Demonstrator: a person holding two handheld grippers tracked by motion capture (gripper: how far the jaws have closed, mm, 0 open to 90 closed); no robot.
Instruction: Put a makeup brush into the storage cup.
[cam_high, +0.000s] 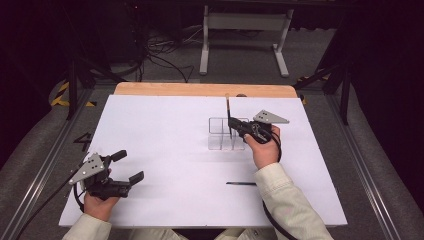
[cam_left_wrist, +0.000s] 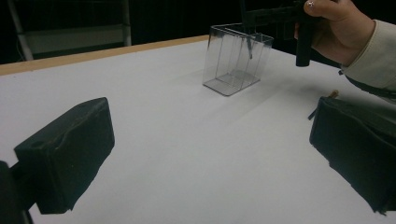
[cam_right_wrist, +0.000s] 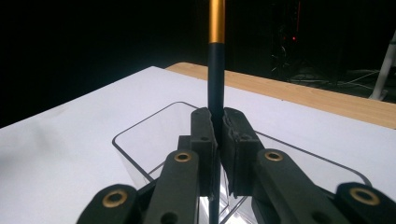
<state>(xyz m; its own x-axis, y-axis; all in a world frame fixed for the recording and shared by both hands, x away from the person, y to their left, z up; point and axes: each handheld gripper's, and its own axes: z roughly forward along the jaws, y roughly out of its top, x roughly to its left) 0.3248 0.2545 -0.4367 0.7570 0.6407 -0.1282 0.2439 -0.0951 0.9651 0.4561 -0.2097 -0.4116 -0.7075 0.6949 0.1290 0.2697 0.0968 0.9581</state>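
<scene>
At the lower left of the high view, the left gripper (cam_high: 126, 166) rests low on the white table (cam_high: 165, 165). Its two black jaws stand wide apart and there is nothing between them. In the left gripper view they show as big dark blocks at the two bottom corners, with bare table between.

A little right of the middle, near the bottom, a thin dark stick (cam_high: 241, 183) lies flat on the table — it is just beside the person's right sleeve (cam_high: 285, 195).

Farther up, near the middle of the frame, stands a clear box (cam_high: 218, 134) with small sections inside. The right gripper (cam_high: 231, 125) hangs right above it. Its jaws are squeezed tight on a long black brush handle (cam_right_wrist: 215, 74) with a gold band (cam_right_wrist: 216, 21) near its top. The handle stands straight up, and its lower end goes down into the box — which section, I cannot tell.

At the far edge of the table is a strip of light wood (cam_high: 200, 89).
</scene>
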